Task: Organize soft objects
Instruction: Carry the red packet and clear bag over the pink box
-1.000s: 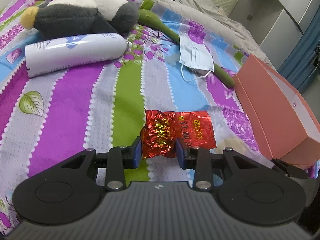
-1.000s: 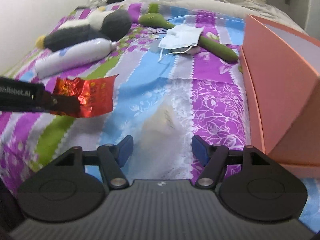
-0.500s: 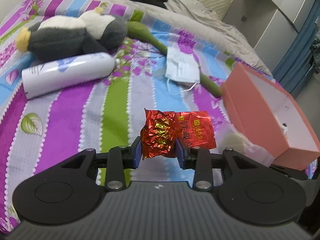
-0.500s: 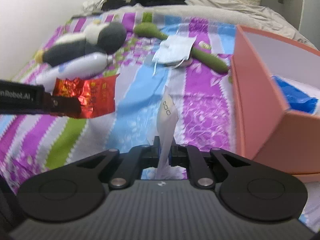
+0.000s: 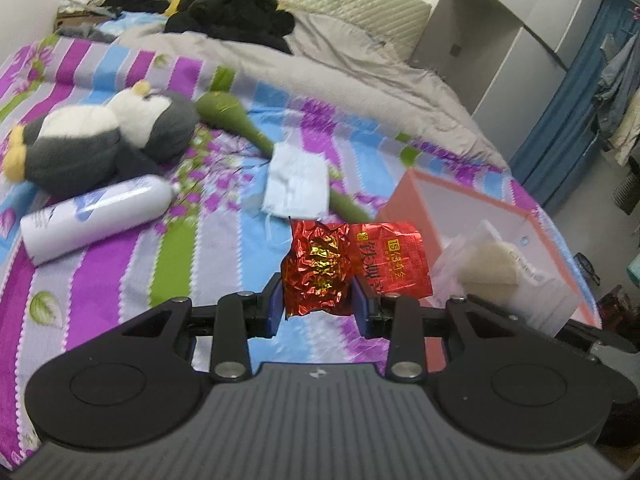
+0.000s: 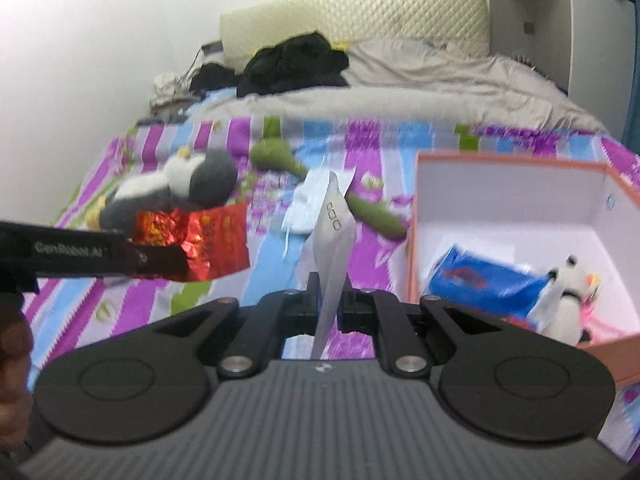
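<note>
My left gripper (image 5: 318,300) is shut on a crinkled red foil packet (image 5: 352,264) and holds it above the striped bedspread (image 5: 120,264); the packet also shows in the right wrist view (image 6: 200,240). My right gripper (image 6: 330,306) is shut on a clear plastic pouch (image 6: 332,236) with a pale pad inside; the pouch also shows in the left wrist view (image 5: 480,264), next to the orange box (image 5: 472,208). The open orange box (image 6: 416,216) holds a blue packet (image 6: 480,284) and a small white plush (image 6: 568,300).
On the bedspread lie a grey and white plush penguin (image 5: 108,140), a white bottle (image 5: 96,216), a face mask (image 5: 296,188) and a green plush stem (image 5: 240,120). A grey duvet (image 5: 360,64) and black clothes (image 5: 236,12) lie beyond. A wardrobe (image 5: 500,20) stands at right.
My right gripper closed on the clear pouch and lifted it off the bed. Both grippers have risen and the box's inside has come into view.
</note>
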`<state>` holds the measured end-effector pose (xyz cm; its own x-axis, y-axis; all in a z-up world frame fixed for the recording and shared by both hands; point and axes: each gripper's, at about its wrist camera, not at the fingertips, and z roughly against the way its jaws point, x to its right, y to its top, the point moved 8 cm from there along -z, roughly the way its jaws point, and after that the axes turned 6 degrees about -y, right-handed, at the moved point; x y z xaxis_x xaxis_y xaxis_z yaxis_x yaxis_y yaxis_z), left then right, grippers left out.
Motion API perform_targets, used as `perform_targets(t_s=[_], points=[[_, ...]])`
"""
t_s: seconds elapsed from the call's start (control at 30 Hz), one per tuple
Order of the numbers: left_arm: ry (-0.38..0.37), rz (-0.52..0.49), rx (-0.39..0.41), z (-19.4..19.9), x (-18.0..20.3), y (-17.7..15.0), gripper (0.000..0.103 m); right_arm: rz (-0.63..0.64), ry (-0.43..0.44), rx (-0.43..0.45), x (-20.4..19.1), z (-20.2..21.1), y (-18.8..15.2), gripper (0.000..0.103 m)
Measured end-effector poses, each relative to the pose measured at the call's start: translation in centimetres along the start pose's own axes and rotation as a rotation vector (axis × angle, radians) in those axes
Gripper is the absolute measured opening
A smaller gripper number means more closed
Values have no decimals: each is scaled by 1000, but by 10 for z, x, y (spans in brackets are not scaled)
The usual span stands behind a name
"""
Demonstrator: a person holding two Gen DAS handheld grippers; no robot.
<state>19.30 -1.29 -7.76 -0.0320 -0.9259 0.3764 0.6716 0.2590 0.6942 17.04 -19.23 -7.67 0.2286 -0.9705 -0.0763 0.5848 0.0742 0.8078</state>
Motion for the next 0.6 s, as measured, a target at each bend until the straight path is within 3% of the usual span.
perform_targets(t_s=[0.3,0.6], points=[[-78,-62,25,-9,71,44,40,-29,-46,89,41,27,53,10],[-189,-152,-30,-69,157,70,40,-72,-128,82,116,24,82,10]])
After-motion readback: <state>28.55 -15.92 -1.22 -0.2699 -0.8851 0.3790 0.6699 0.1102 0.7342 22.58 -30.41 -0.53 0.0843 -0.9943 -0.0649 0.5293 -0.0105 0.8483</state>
